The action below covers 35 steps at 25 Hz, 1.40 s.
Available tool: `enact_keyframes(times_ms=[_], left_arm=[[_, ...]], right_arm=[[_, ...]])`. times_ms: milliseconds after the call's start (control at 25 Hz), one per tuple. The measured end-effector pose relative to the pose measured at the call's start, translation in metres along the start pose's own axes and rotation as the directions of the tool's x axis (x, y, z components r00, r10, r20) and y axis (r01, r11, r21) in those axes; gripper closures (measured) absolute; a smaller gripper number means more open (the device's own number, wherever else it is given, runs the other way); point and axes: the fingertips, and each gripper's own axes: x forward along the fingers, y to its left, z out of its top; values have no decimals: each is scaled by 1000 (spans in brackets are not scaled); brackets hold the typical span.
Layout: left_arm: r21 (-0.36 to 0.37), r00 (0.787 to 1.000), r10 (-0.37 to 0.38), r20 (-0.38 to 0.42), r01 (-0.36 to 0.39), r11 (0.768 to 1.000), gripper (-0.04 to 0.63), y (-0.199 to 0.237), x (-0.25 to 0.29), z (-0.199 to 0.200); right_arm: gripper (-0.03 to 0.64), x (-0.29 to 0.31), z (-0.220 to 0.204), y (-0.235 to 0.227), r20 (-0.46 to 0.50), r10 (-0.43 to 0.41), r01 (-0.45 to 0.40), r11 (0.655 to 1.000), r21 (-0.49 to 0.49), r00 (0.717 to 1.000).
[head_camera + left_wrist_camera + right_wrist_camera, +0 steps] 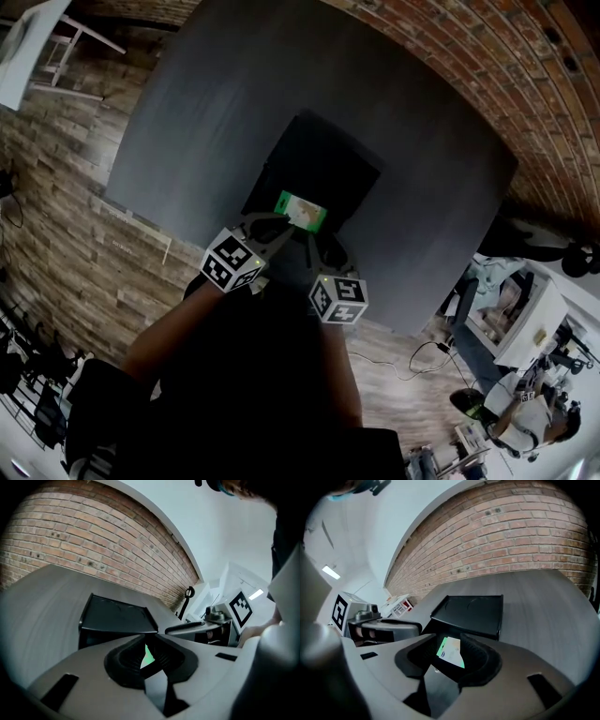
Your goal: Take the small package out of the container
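Small package [300, 211] sits at the near rim of the black container [323, 155] on the tabletop [206, 112], mid-frame, pinched by the closed fingers of the left gripper [152, 638]. Fingers of the right gripper [451, 641] stand partly apart, gripping nothing, with the package showing beyond them.

Head view overhead, all share container [319, 169]

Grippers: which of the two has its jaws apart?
The right gripper: its jaws stand apart, with the green package showing in the gap. The left gripper has its jaws shut, with only a green sliver visible between them.
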Motion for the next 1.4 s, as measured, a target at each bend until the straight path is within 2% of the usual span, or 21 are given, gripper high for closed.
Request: enact_keyframes(times_ms=[240,400,600,760,1080,1200,1400], left_arm=[[18,1000,-23,14,22,1000,546,15,-15,2],[16,999,-46,12,46,999,492,24,-20,2],[29,998,-58,10,58,998,483,36,-29,5],[53,997,-69,31,67,996,482,44,-38,16],[46,995,-83,53,81,996,482,62,-46,31],[40,995,-84,56,82,996,482,66,-45,33],[32,996,-79,50,77,997,482,73,-47,31]], right_arm=[[350,30,-21,4,-125,-36,41,998,37,992],[306,49,-33,-3,-217,-78,101,991,93,973],[283,67,-36,-12,-274,-139,180,975,131,952],[261,74,-42,-22,-346,-181,245,957,152,921],[252,90,-62,-35,-465,-169,309,919,244,869],[252,97,-72,-35,-501,-172,323,918,232,848],[249,99,-75,-34,-507,-173,322,920,221,844]])
